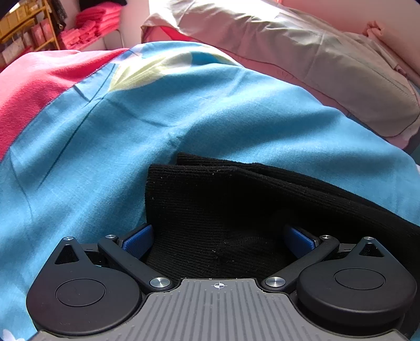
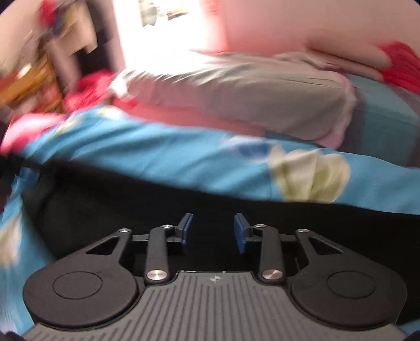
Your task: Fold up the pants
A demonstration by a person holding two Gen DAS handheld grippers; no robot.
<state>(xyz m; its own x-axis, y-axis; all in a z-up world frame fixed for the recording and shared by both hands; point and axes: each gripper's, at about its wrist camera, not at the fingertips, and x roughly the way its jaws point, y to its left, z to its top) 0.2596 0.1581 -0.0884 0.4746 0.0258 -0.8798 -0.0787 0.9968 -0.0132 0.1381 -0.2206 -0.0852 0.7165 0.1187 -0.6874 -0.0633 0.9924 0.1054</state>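
The black ribbed pants [image 1: 236,199] lie on a blue patterned bedsheet [image 1: 105,147], with layered edges showing at their far end. My left gripper [image 1: 219,240] is open wide, its blue pads [image 1: 137,240] on either side of the black cloth, which bulges between them. In the blurred right wrist view the pants [image 2: 131,209] stretch across the sheet [image 2: 183,157]. My right gripper [image 2: 213,230] is partly open just above the black cloth, holding nothing.
A grey-beige pillow [image 1: 315,57] lies at the far side of the bed and shows in the right wrist view [image 2: 249,91]. Pink bedding [image 1: 31,86] is at the left. A shelf with pink towels [image 1: 94,23] stands beyond.
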